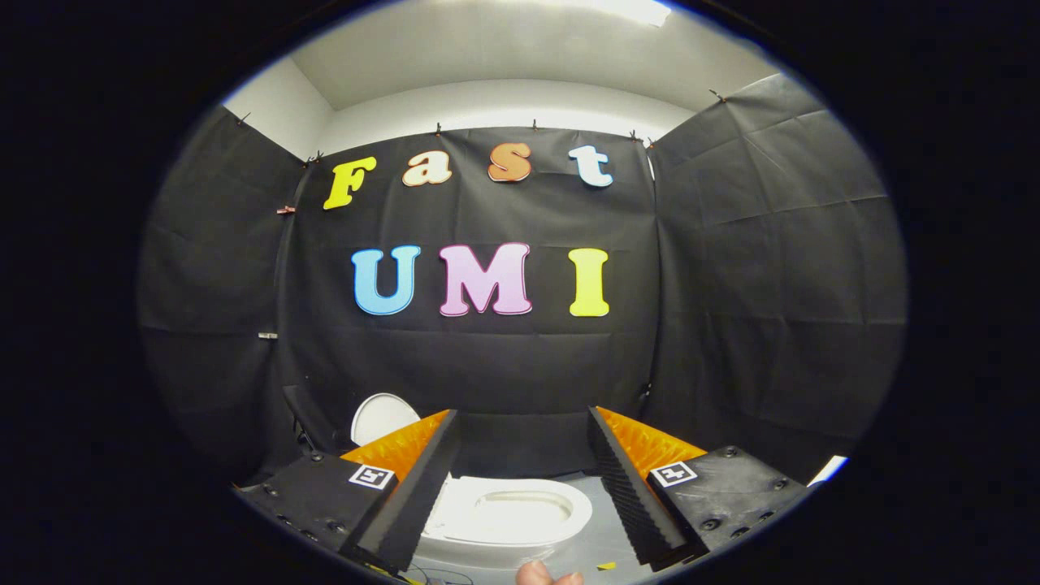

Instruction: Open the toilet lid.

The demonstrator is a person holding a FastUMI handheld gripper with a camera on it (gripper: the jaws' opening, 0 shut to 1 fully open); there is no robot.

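The toilet lid point(382, 417) stands raised at ten o'clock of the exposed toilet seat point(508, 512); task looks done. The gripper point(524, 487) hovers spread wide, holding nothing.

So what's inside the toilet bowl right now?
The toilet sits between the open gripper fingers, lid raised. Its bowl looks plain white inside; the bottom is too small and washed out to tell.

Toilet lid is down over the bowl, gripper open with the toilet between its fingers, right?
No. The gripper view shows the toilet lid raised, standing beyond the left finger, leaving the bowl uncovered. The gripper is open, with the toilet between its fingers.
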